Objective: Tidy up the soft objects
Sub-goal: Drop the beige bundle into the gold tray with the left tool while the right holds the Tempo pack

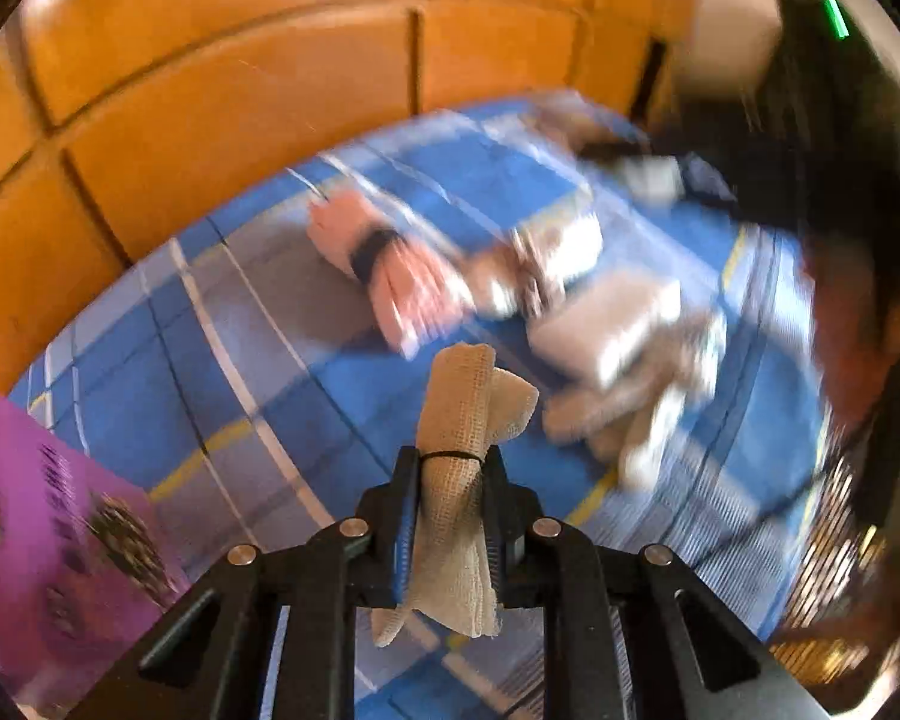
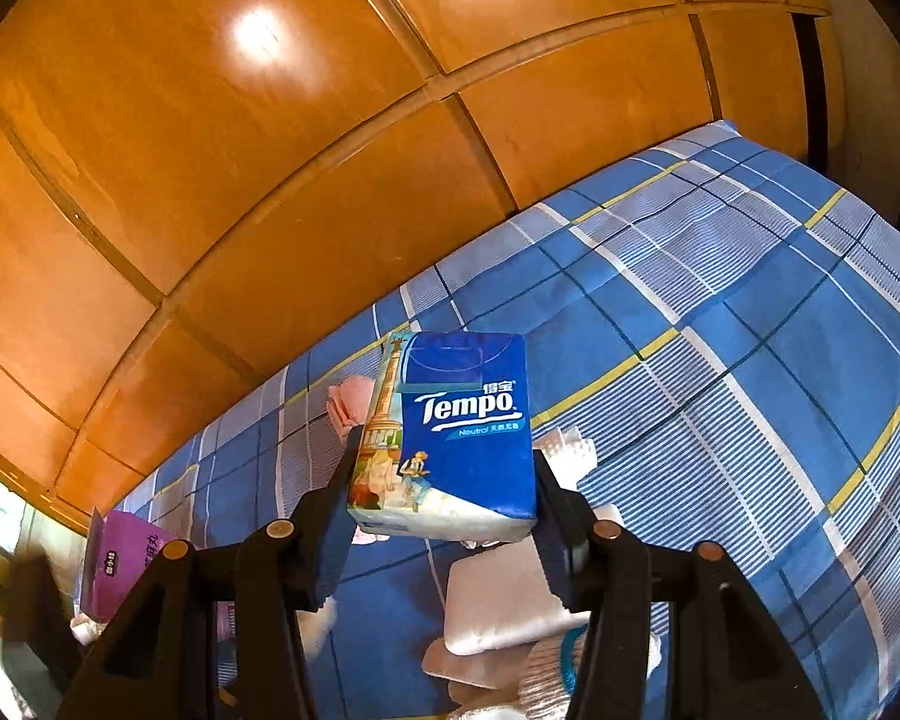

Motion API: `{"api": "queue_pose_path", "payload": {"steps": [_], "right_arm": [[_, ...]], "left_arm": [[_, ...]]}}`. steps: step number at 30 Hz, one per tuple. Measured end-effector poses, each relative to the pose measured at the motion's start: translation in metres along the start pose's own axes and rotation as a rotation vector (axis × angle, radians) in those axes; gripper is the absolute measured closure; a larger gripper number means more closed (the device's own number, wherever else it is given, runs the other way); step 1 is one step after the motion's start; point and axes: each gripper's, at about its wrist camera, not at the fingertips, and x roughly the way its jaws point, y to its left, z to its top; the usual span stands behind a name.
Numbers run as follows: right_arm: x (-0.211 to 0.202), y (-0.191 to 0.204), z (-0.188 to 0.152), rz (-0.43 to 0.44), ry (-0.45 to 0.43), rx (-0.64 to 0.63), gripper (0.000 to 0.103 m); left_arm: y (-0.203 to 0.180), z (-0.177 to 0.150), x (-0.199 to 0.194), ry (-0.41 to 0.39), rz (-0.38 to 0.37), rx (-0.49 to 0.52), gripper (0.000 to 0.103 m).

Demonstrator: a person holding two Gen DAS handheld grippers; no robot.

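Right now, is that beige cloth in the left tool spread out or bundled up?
Bundled up. The beige cloth is rolled into a narrow bundle with a thin black band around its middle, pinched between the left tool fingers.

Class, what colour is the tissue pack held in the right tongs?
Mostly blue, white at the bottom: the tissue pack, clearest in the right wrist view.

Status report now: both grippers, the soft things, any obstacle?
Left gripper shut on beige gauze roll. Right gripper shut on Tempo tissue pack. More soft items lie on the plaid bedsheet. No obstacle seen.
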Motion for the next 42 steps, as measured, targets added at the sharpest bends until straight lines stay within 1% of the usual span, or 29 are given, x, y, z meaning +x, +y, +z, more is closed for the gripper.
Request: {"api": "queue_pose_path", "payload": {"steps": [2,6,8,9,11,13,15,17,19,21,23,27,28,30,31,33,35,36,37,39,42], "right_arm": [[0.002,0.001,-0.001,-0.006,0.011,-0.009,0.051],[0.004,0.002,-0.003,-0.019,0.024,-0.023,0.051],[0.005,0.003,-0.004,-0.025,0.029,-0.030,0.051],[0.005,0.003,-0.005,-0.027,0.031,-0.033,0.051],[0.005,0.003,-0.006,-0.029,0.035,-0.039,0.051],[0.005,0.004,-0.006,-0.030,0.036,-0.045,0.051],[0.005,0.005,-0.006,-0.032,0.035,-0.057,0.051],[0.004,0.006,-0.006,-0.034,0.032,-0.068,0.051],[0.003,0.008,-0.007,-0.039,0.026,-0.081,0.051],[0.003,0.010,-0.008,-0.050,0.026,-0.095,0.051],[0.004,0.011,-0.009,-0.063,0.029,-0.107,0.051],[0.006,0.016,-0.012,-0.096,0.036,-0.142,0.051],[0.008,0.018,-0.013,-0.110,0.037,-0.154,0.051],[0.010,0.019,-0.014,-0.133,0.043,-0.169,0.051],[0.011,0.019,-0.015,-0.142,0.046,-0.175,0.051],[0.014,0.021,-0.016,-0.167,0.052,-0.189,0.051],[0.017,0.022,-0.018,-0.188,0.061,-0.204,0.051],[0.019,0.024,-0.019,-0.201,0.065,-0.214,0.051],[0.020,0.024,-0.019,-0.211,0.067,-0.221,0.051],[0.023,0.026,-0.021,-0.232,0.075,-0.234,0.051],[0.026,0.029,-0.023,-0.258,0.080,-0.254,0.051]], "left_arm": [[0.007,0.021,-0.014,-0.030,-0.011,-0.065,0.083],[0.032,0.061,-0.053,-0.138,0.068,-0.122,0.083],[0.050,0.075,-0.074,-0.192,0.115,-0.152,0.083],[0.064,0.079,-0.091,-0.225,0.155,-0.175,0.083],[0.089,0.078,-0.110,-0.261,0.209,-0.228,0.083],[0.121,0.064,-0.134,-0.289,0.290,-0.288,0.083],[0.146,0.043,-0.150,-0.304,0.348,-0.339,0.083],[0.167,0.011,-0.165,-0.313,0.383,-0.393,0.083],[0.183,-0.028,-0.180,-0.318,0.416,-0.440,0.083],[0.192,-0.069,-0.194,-0.328,0.431,-0.493,0.083],[0.199,-0.105,-0.204,-0.334,0.436,-0.547,0.083],[0.198,-0.176,-0.224,-0.351,0.466,-0.636,0.082],[0.196,-0.200,-0.232,-0.359,0.475,-0.669,0.082],[0.197,-0.230,-0.244,-0.374,0.490,-0.725,0.082],[0.198,-0.241,-0.250,-0.379,0.500,-0.744,0.081],[0.203,-0.274,-0.260,-0.376,0.522,-0.803,0.080],[0.211,-0.299,-0.264,-0.362,0.536,-0.857,0.080],[0.215,-0.313,-0.264,-0.348,0.554,-0.885,0.080],[0.219,-0.322,-0.264,-0.338,0.567,-0.904,0.080],[0.232,-0.346,-0.262,-0.313,0.573,-0.976,0.080],[0.247,-0.370,-0.262,-0.306,0.575,-1.052,0.080]]}}
